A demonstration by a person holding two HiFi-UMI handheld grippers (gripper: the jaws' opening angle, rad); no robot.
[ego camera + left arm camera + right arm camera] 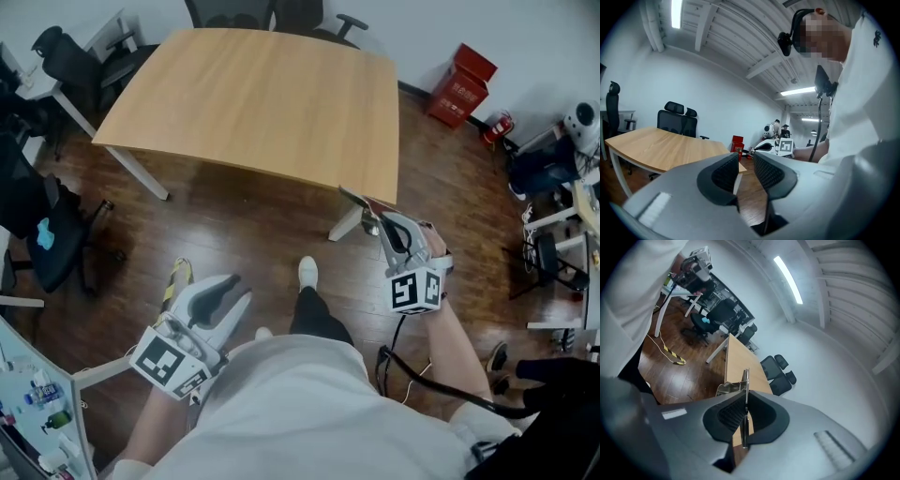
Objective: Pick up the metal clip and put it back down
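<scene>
The right gripper (382, 223) is closed on the metal clip (360, 201), at the right of centre in the head view, close to the near corner of the wooden table (253, 103). In the right gripper view the thin plate of the clip (745, 397) stands between the pressed pads. The left gripper (234, 292) hangs low at lower left, jaws apart, with nothing between them. The risk, I think: the hold is only on a narrow edge, so the clip may turn or slip, and near this corner it could fall to the floor (234, 225).
</scene>
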